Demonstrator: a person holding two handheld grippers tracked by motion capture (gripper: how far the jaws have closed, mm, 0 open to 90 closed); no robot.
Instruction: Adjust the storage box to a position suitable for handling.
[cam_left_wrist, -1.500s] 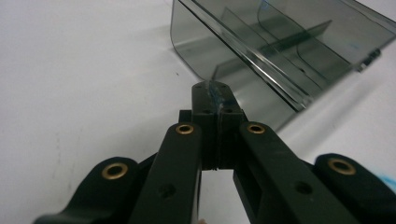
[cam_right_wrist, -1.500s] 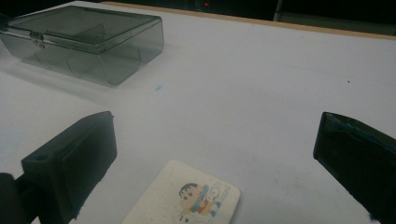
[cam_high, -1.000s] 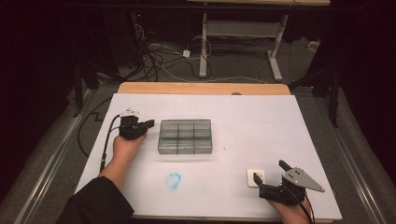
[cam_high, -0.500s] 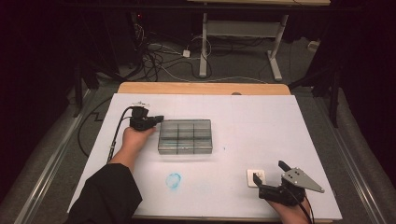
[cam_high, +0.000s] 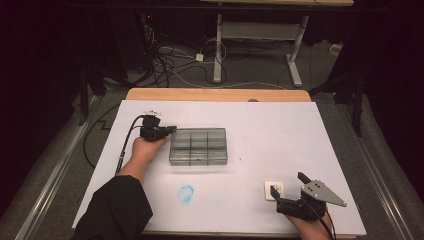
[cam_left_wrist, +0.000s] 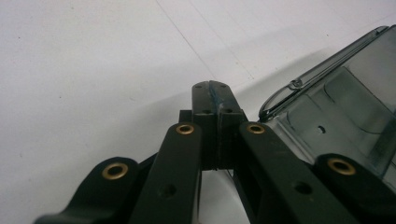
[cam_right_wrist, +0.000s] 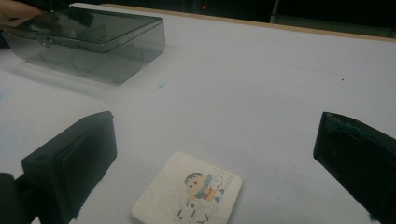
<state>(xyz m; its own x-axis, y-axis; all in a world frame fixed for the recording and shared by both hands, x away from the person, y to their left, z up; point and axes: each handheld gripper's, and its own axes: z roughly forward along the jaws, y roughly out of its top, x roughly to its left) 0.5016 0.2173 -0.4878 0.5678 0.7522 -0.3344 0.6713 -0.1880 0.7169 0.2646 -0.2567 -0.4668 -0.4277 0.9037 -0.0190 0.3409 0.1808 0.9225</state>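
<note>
A clear grey compartment box (cam_high: 198, 146) lies with its lid down at the table's middle left. My left gripper (cam_high: 171, 130) lies at the box's far left corner, jaws pressed together with nothing between them. In the left gripper view the shut tips (cam_left_wrist: 212, 92) sit just beside the box's corner (cam_left_wrist: 336, 112); whether they touch it I cannot tell. My right gripper (cam_high: 287, 183) rests near the front right edge, open. A small white square card (cam_right_wrist: 189, 191) with a cartoon figure lies flat on the table between its wide-apart jaws, also seen from above as the card (cam_high: 273, 190).
The white table sheet (cam_high: 280, 135) has a blue smudge (cam_high: 186, 194) in front of the box. The left gripper's cable (cam_high: 125, 145) trails over the left side. A wooden table edge (cam_high: 215, 94) runs along the back, with dark floor and cables beyond.
The left hand has moved right and a little away from me, bringing the shut gripper up to the box's left corner. The right hand and the card have stayed put.
</note>
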